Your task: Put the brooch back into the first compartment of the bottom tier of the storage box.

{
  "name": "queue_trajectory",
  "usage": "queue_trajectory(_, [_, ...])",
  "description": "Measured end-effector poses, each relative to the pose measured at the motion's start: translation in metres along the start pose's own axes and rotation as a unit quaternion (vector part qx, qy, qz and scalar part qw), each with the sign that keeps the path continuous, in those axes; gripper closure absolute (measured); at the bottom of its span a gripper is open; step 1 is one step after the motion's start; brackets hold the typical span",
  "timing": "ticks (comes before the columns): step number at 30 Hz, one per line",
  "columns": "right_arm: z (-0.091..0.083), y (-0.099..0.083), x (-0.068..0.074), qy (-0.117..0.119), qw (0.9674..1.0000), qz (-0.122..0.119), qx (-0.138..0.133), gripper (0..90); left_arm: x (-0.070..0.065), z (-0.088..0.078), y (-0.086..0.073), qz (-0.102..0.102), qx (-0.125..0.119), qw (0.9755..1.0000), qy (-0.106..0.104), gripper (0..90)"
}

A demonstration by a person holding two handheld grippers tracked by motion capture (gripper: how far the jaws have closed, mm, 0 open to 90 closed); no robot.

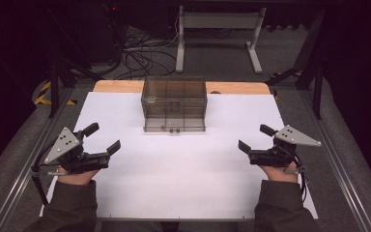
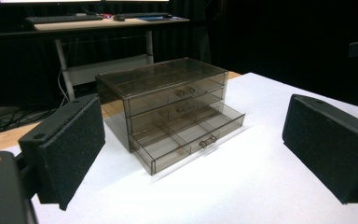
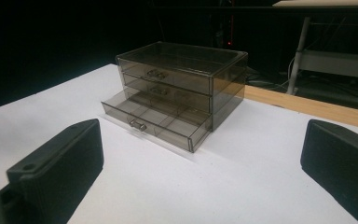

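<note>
drawer box [image 1: 175,104]: set mid-counter, well apart from both grippers | left gripper [image 1: 101,137]: jaws wide open, nothing held | right gripper [image 1: 255,137]: jaws wide open, nothing held

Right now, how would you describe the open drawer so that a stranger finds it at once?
On the white table sheet, at the far middle, stands a smoky transparent drawer box. Its bottom drawer is pulled out and divided into compartments; the two drawers above are closed.

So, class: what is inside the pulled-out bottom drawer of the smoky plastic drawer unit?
The bottom drawer of the drawer unit shows only thin dividers splitting it into empty compartments. Its rear part sits under the middle drawer, so that stretch is hard to judge.
</note>
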State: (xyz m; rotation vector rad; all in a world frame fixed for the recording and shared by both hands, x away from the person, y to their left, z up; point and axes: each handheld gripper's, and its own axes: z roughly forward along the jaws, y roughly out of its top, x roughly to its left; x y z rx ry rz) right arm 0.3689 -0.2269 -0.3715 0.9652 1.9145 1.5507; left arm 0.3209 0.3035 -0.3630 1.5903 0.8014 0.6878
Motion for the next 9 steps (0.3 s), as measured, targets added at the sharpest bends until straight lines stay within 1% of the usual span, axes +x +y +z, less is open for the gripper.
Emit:
queue_trajectory(4, [0.0002, -0.0001, -0.0003, -0.001, 1.0, -0.001, 0.002, 0.0, 0.0003, 0.0009, -0.0014, -0.002, -0.001, 1.0, 0.0, 6.9])
queue_trajectory(9, [0.0021, -0.0019, -0.0011, -0.002, 0.9999, 0.0, 0.01, 0.0, 0.0041, 0.0049, -0.0087, -0.005, 0.013, 0.9999, -0.001, 6.7])
